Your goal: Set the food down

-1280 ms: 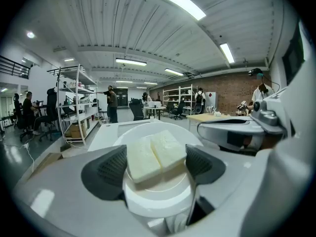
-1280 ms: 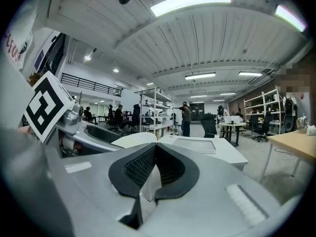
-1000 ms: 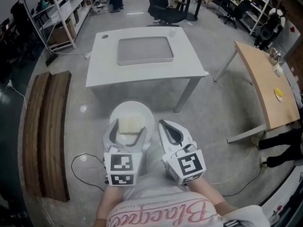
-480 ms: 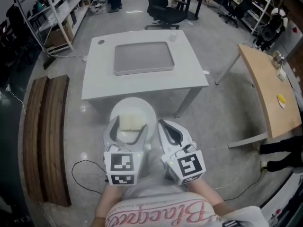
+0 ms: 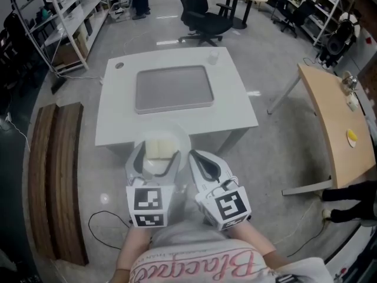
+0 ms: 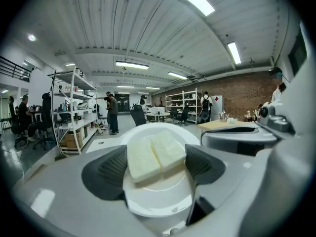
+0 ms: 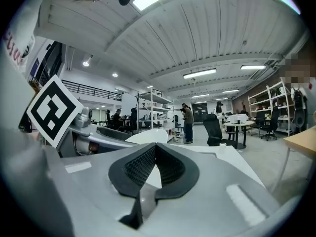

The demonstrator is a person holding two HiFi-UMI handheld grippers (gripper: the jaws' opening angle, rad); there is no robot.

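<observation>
A white plate (image 5: 154, 165) carries two pale yellow blocks of food (image 5: 161, 149) lying side by side. My left gripper (image 5: 158, 155) is shut on the plate, with one jaw on each side of its near rim. In the left gripper view the food (image 6: 155, 154) lies on the plate (image 6: 158, 194) between the dark pads. The plate hangs over the near edge of a white table (image 5: 232, 108). A flat grey tray (image 5: 174, 88) lies on that table. My right gripper (image 5: 198, 157) is shut and empty just right of the plate, and its pads (image 7: 148, 167) meet.
A small clear cup (image 5: 213, 56) stands at the table's far right corner. A wooden bench (image 5: 56, 170) lies on the floor at left, and a wooden table (image 5: 333, 114) stands at right. An office chair (image 5: 200, 10) and shelves are beyond the table. A cable (image 5: 103, 202) loops on the floor.
The white table has come nearer in the head view, and the plate now overlaps its near edge. Both grippers hold the same pose and grip.
</observation>
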